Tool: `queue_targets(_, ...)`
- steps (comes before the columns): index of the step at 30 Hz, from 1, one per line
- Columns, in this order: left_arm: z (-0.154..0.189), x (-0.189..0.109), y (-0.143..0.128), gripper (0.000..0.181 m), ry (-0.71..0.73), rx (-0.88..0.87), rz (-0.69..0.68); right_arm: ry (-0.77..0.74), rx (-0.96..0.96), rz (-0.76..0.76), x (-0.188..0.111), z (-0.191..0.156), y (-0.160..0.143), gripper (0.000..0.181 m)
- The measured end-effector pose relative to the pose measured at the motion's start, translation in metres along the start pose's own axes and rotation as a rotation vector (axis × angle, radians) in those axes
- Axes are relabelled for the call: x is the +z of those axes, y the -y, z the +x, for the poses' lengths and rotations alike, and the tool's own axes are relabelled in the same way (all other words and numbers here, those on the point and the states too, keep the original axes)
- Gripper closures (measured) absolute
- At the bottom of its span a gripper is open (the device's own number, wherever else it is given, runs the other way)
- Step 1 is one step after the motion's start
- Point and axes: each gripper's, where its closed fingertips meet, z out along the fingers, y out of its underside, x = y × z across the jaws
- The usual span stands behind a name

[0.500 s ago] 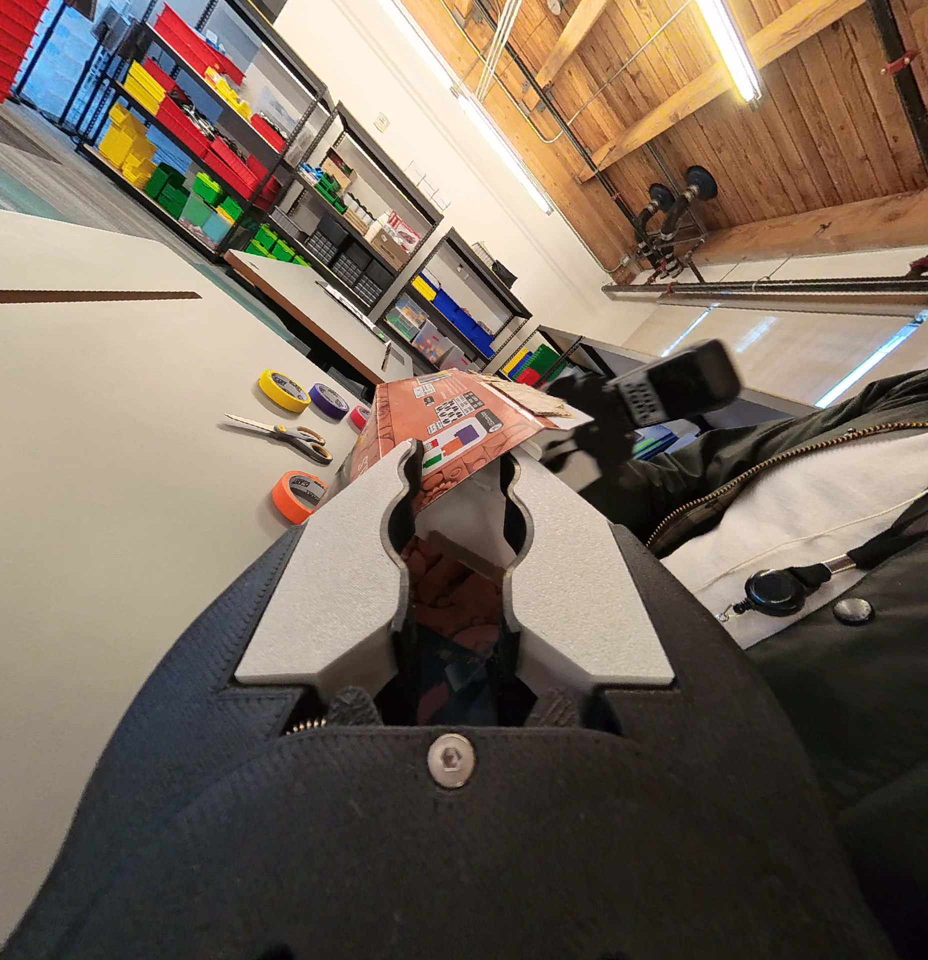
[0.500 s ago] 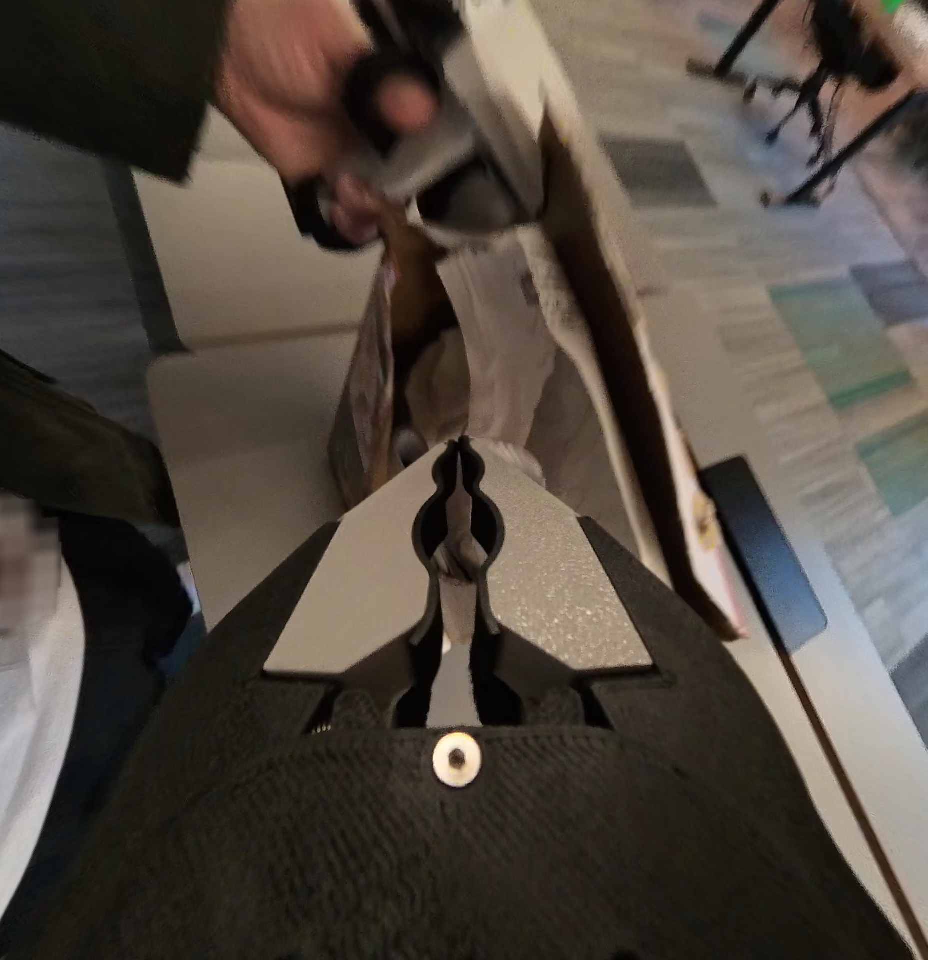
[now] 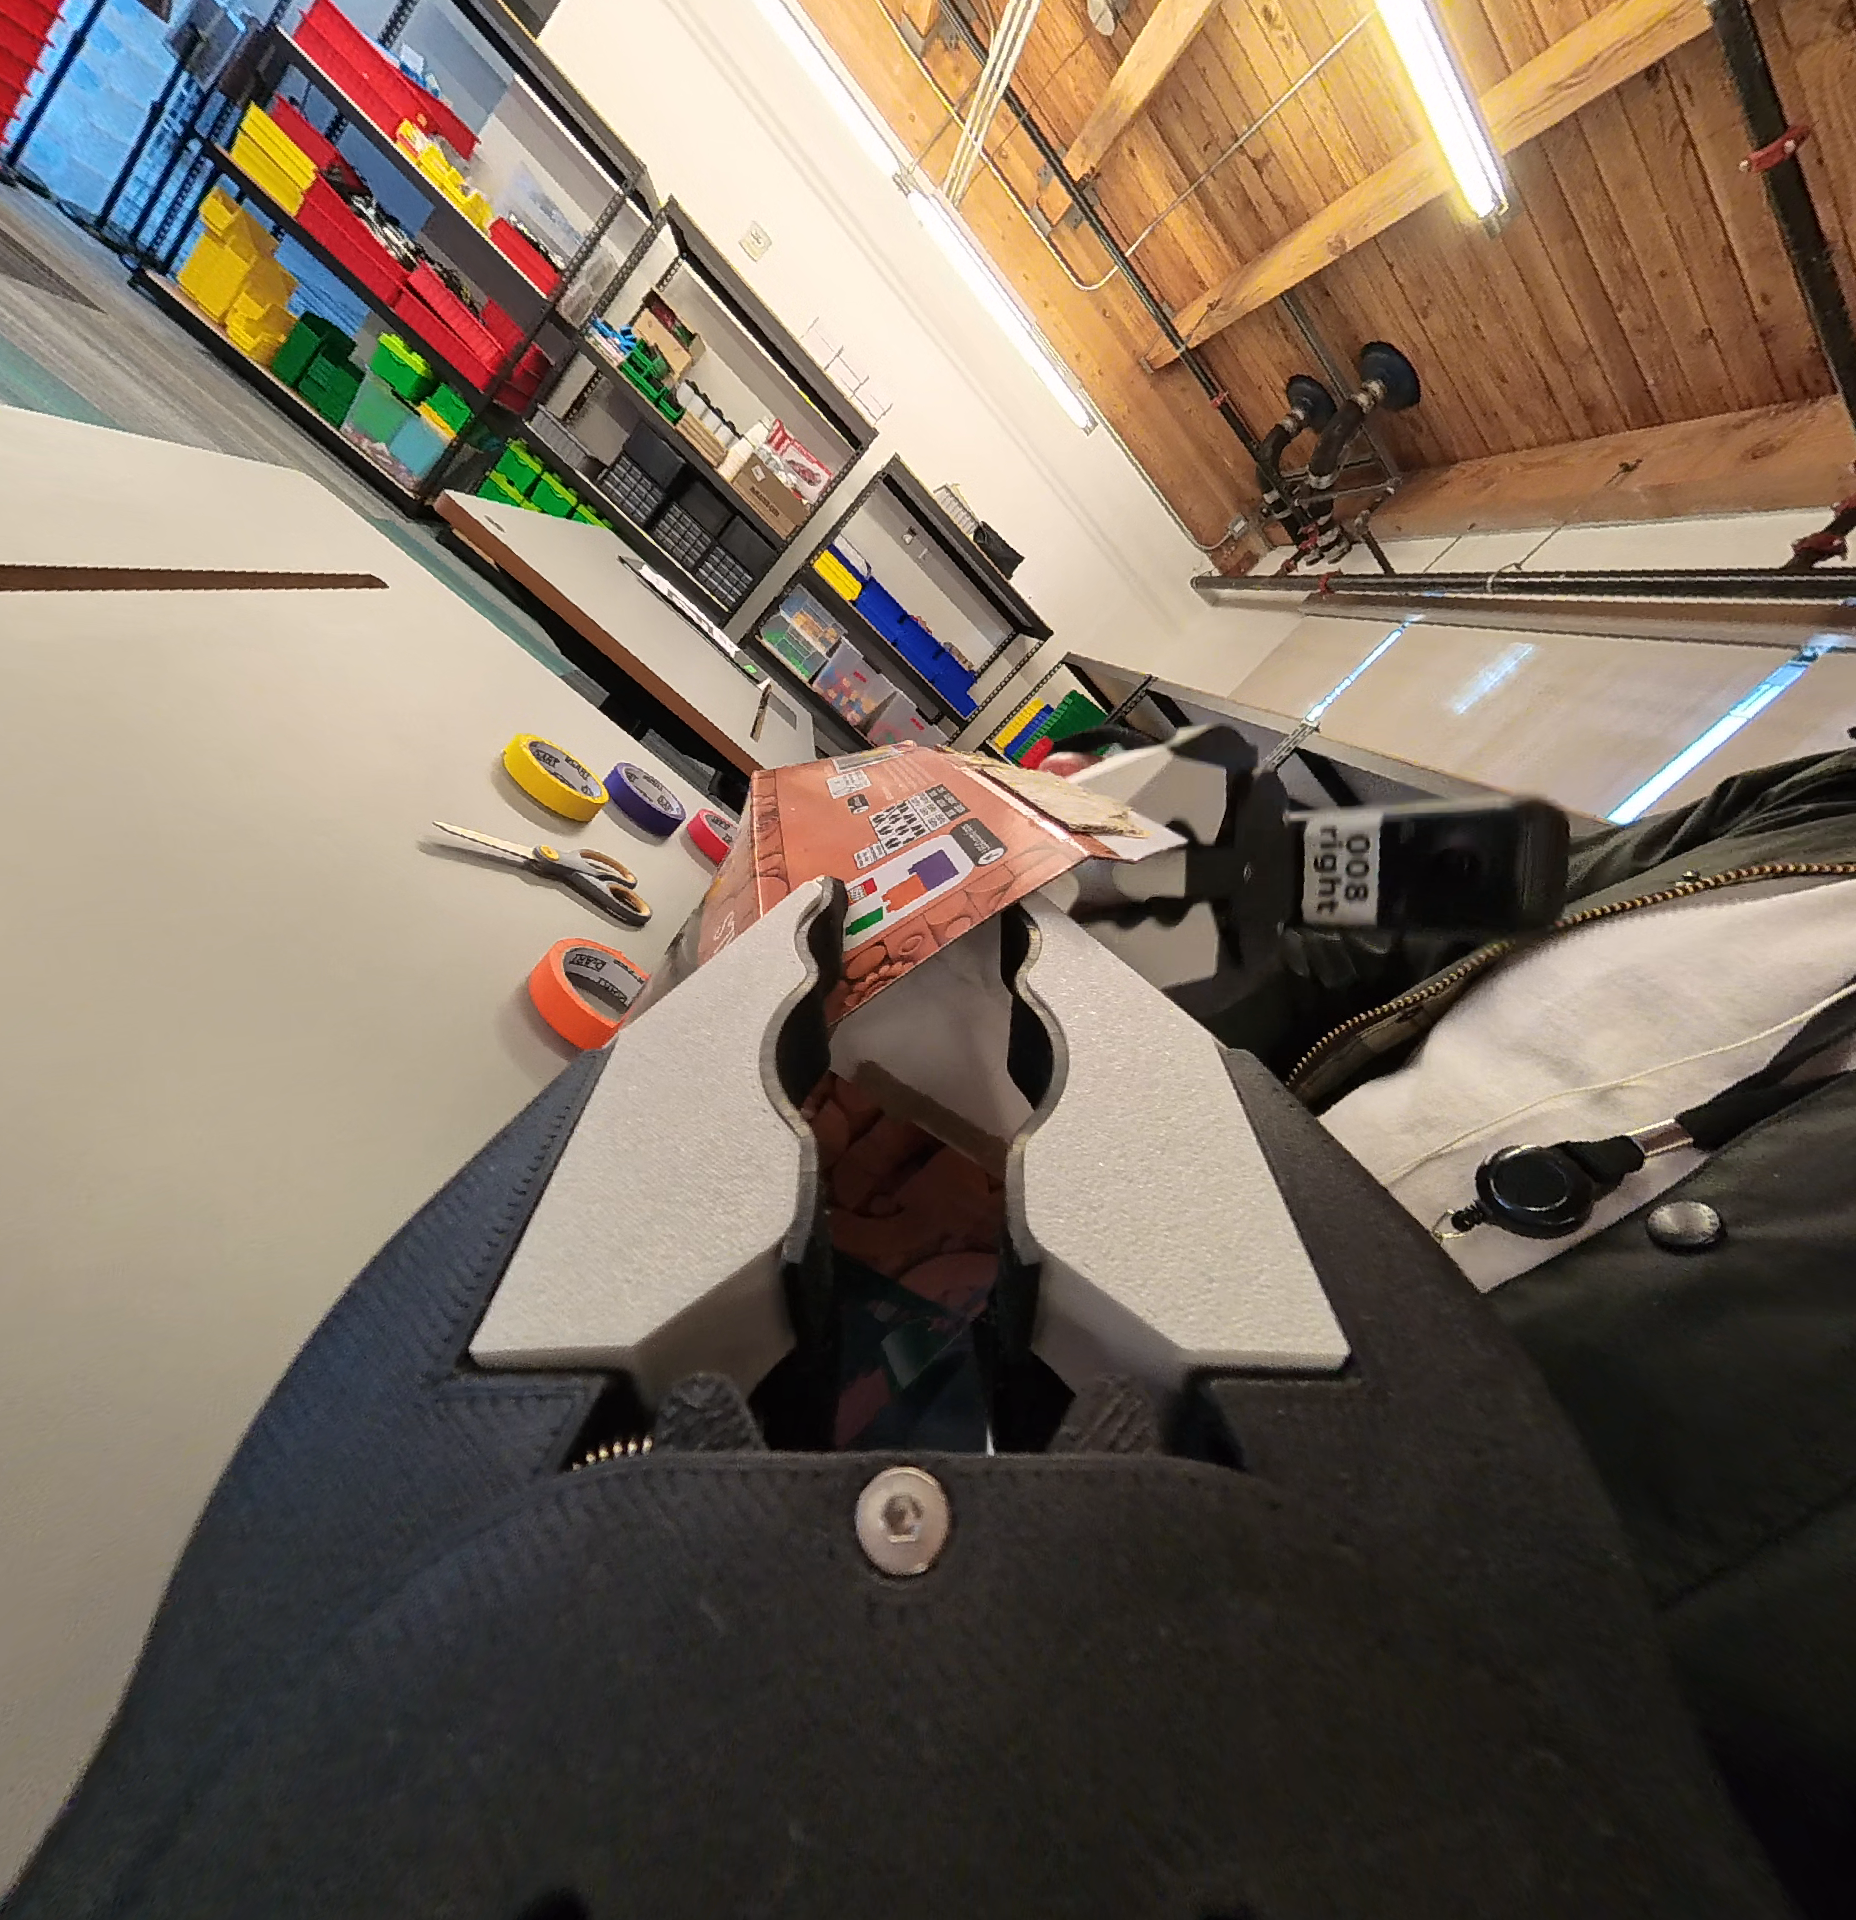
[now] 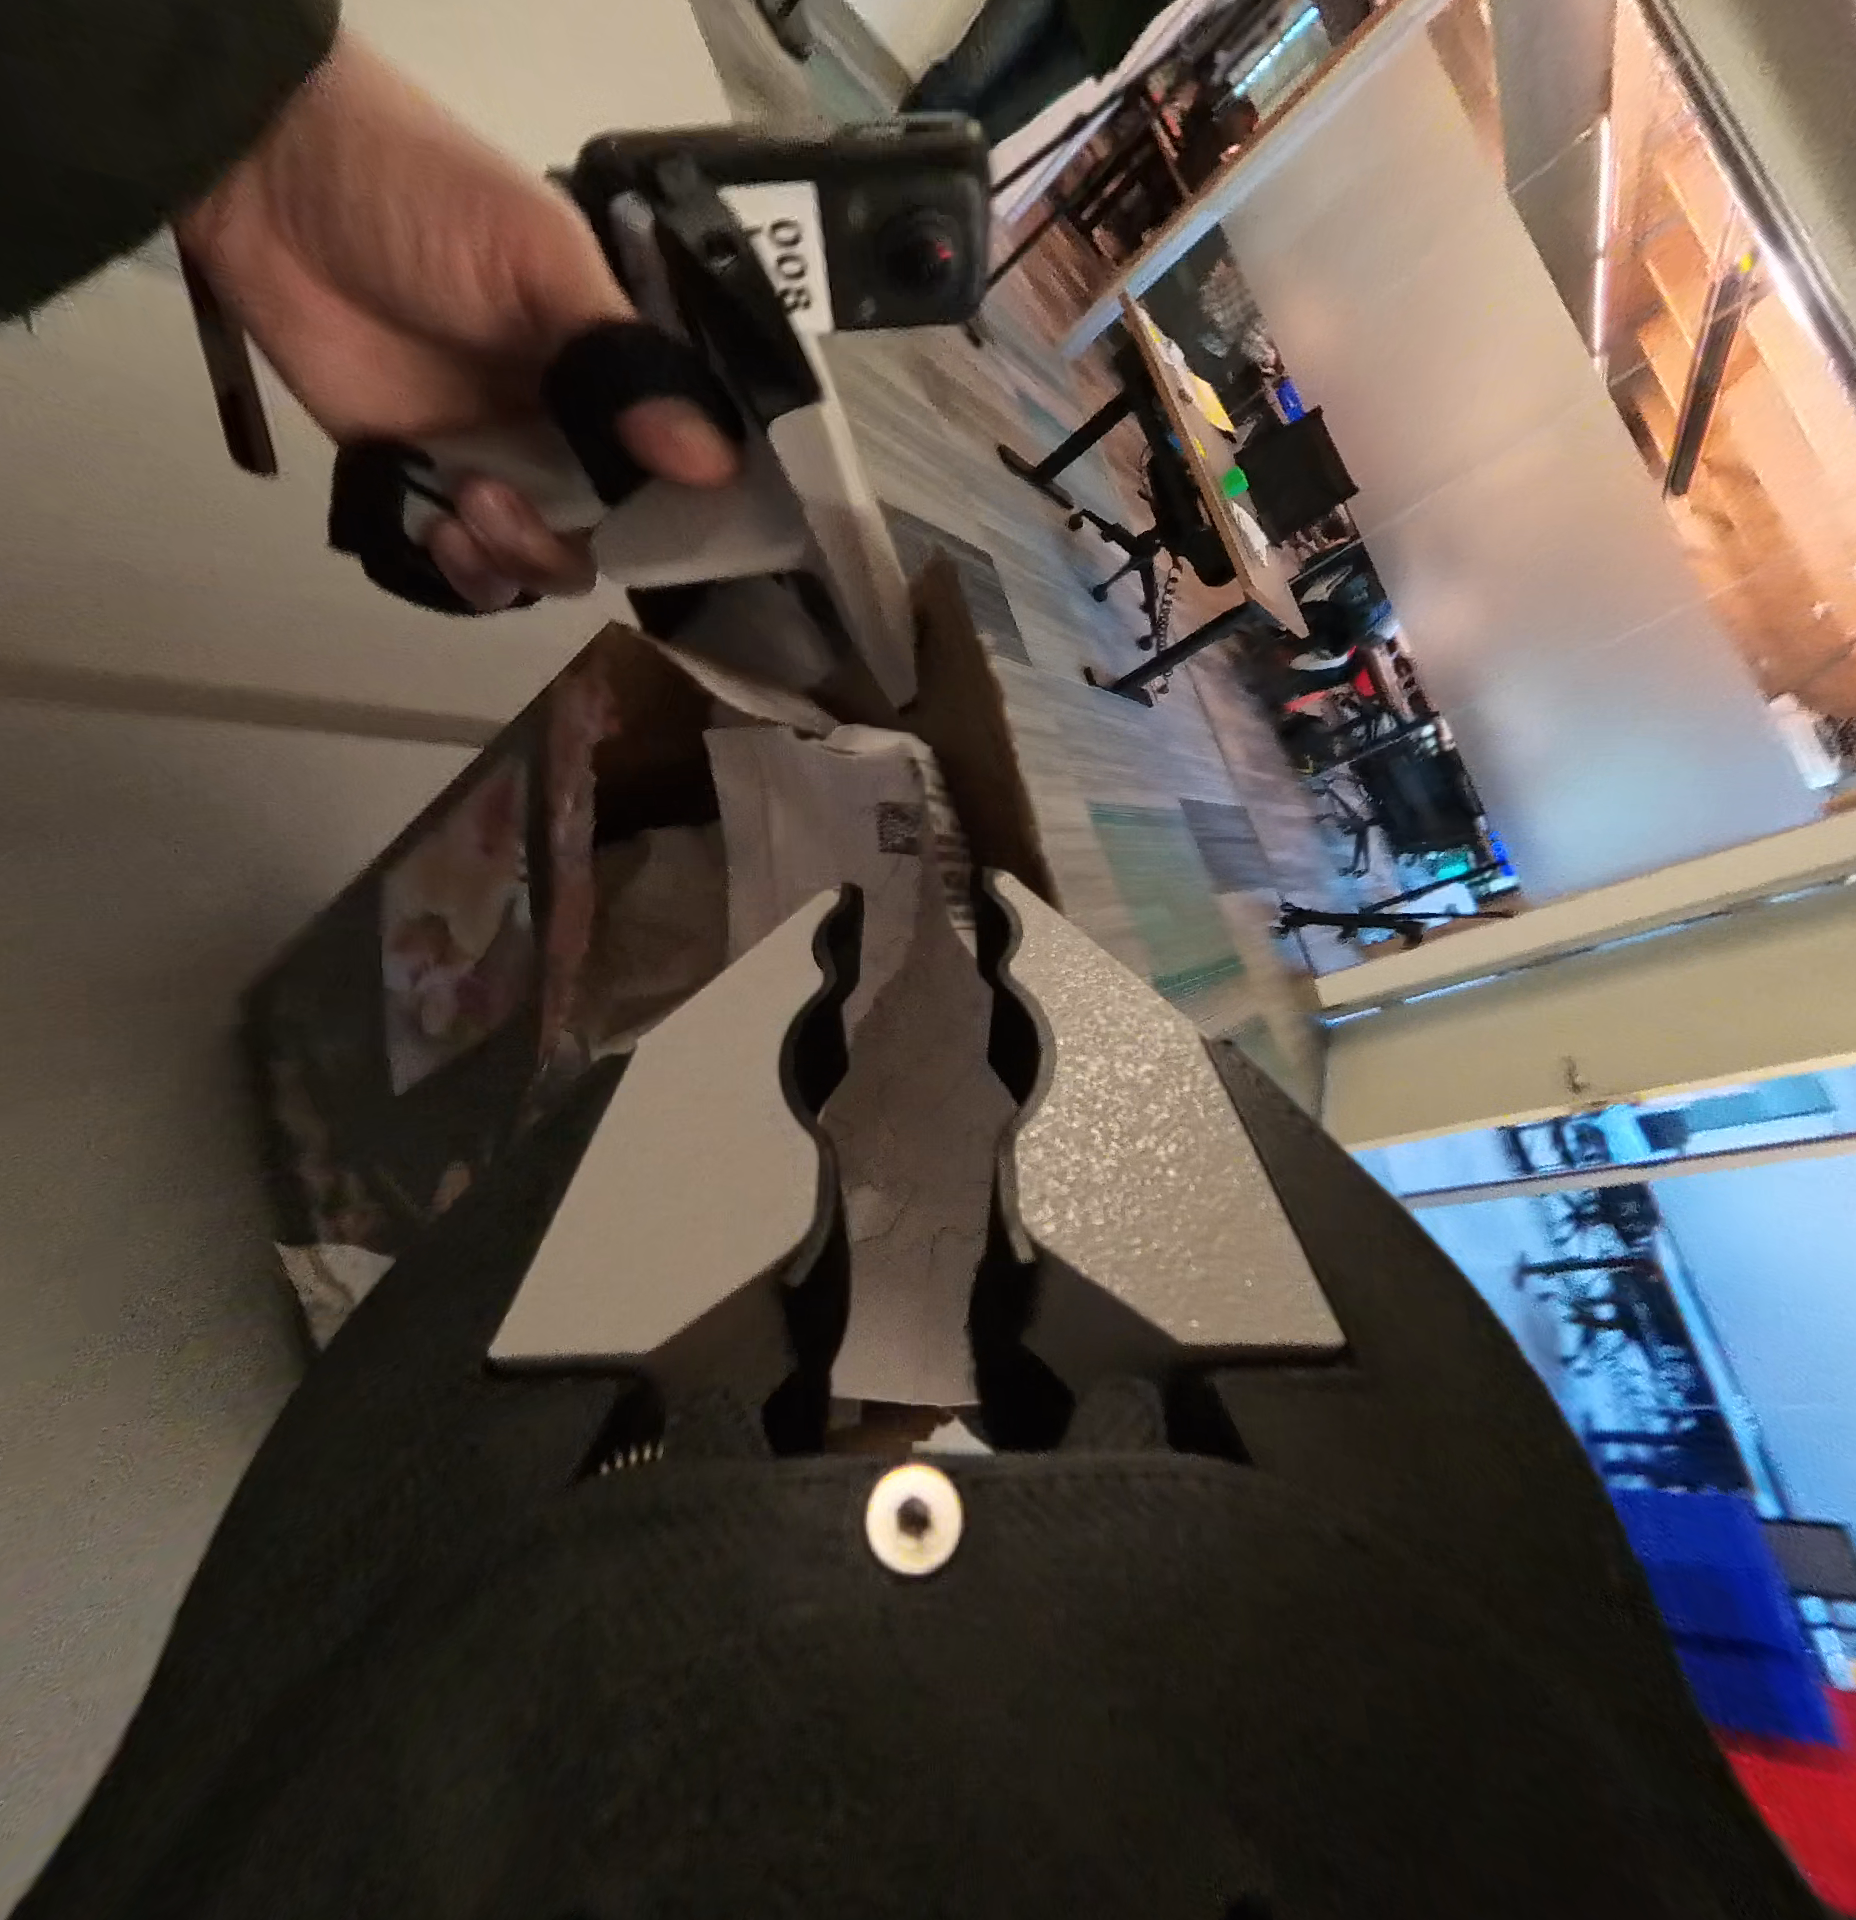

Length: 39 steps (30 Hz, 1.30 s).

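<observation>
A brown printed cardboard box (image 3: 903, 831) stands open on the white table (image 3: 176, 987). My left gripper (image 3: 919, 904) is shut on the box's wall near the top. A white inner bag (image 3: 924, 1023) shows just behind the wall. In the right wrist view the box (image 4: 436, 935) is open toward me and the crumpled white bag (image 4: 830, 790) sticks out of it. My right gripper (image 4: 919, 888) has its jaws apart, with the bag's top lying loose between them. It also shows in the left wrist view (image 3: 1163, 831) at the box's mouth. The left gripper (image 4: 872, 665), held by a hand (image 4: 415, 281), grips the far edge.
Beyond the box lie yellow (image 3: 555, 774), purple (image 3: 643, 798), red (image 3: 711, 831) and orange (image 3: 581, 987) tape rolls and scissors (image 3: 550, 868). Shelves of coloured bins (image 3: 384, 281) stand behind. A person's dark jacket (image 3: 1682, 1299) is on the right. The gap from one gripper's tips to the other's is roughly 4 centimetres.
My right gripper was pinched on the white bag's top; its jaws have now opened and the view has swung. My left gripper still holds the box in the same place.
</observation>
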Motion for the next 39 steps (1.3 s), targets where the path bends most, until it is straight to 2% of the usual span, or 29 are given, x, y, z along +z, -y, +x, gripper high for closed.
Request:
queue_targets(4,-0.004,-0.001,0.003,0.154,0.020,-0.002,0.016,-0.024,-0.119,-0.059,0.010,-0.002,-0.008,0.157)
queue_targets(6,-0.005,-0.001,0.003,0.154,0.028,0.000,0.019,-0.038,-0.121,-0.137,0.016,0.001,-0.018,0.145)
queue_targets(8,-0.007,-0.002,0.005,0.154,0.031,-0.007,0.026,-0.058,-0.115,-0.151,0.014,0.003,-0.012,0.152)
queue_targets(10,-0.006,-0.002,0.005,0.154,0.021,-0.010,0.023,-0.121,-0.149,-0.103,0.006,0.012,0.002,0.176)
queue_targets(12,-0.003,-0.001,0.002,0.154,0.006,-0.007,0.010,-0.132,-0.164,-0.079,0.003,0.016,0.005,0.177)
queue_targets(16,-0.002,0.000,0.002,0.154,-0.010,-0.011,0.005,-0.027,-0.166,-0.189,0.012,0.004,-0.023,0.160)
queue_targets(19,-0.003,0.000,0.002,0.154,-0.008,-0.003,0.003,-0.023,-0.179,-0.249,0.016,0.003,-0.033,0.157)
queue_targets(21,-0.003,-0.001,0.002,0.154,-0.014,-0.008,0.001,-0.073,-0.192,-0.221,0.013,0.008,-0.021,0.179)
queue_targets(22,-0.002,0.000,0.002,0.154,-0.022,-0.023,-0.001,-0.072,-0.202,-0.161,0.011,0.006,-0.010,0.181)
queue_targets(23,-0.002,0.000,0.002,0.154,-0.030,-0.033,-0.004,-0.059,-0.204,-0.149,0.011,0.003,-0.009,0.181)
queue_targets(26,-0.004,0.000,0.001,0.155,-0.015,-0.010,-0.001,0.002,-0.189,-0.251,0.017,-0.001,-0.027,0.177)
queue_targets(29,-0.004,0.000,0.003,0.155,-0.023,-0.040,0.008,-0.020,-0.222,-0.174,0.014,0.003,-0.011,0.181)
queue_targets(31,-0.005,0.001,0.002,0.155,-0.016,-0.026,0.006,0.019,-0.269,-0.238,0.018,-0.004,-0.025,0.180)
queue_targets(35,-0.008,0.000,0.004,0.155,-0.015,-0.038,0.019,0.001,-0.260,-0.233,0.019,-0.002,-0.026,0.181)
queue_targets(39,-0.010,0.000,0.005,0.155,-0.008,-0.040,0.022,0.054,-0.262,-0.281,0.025,-0.015,-0.042,0.180)
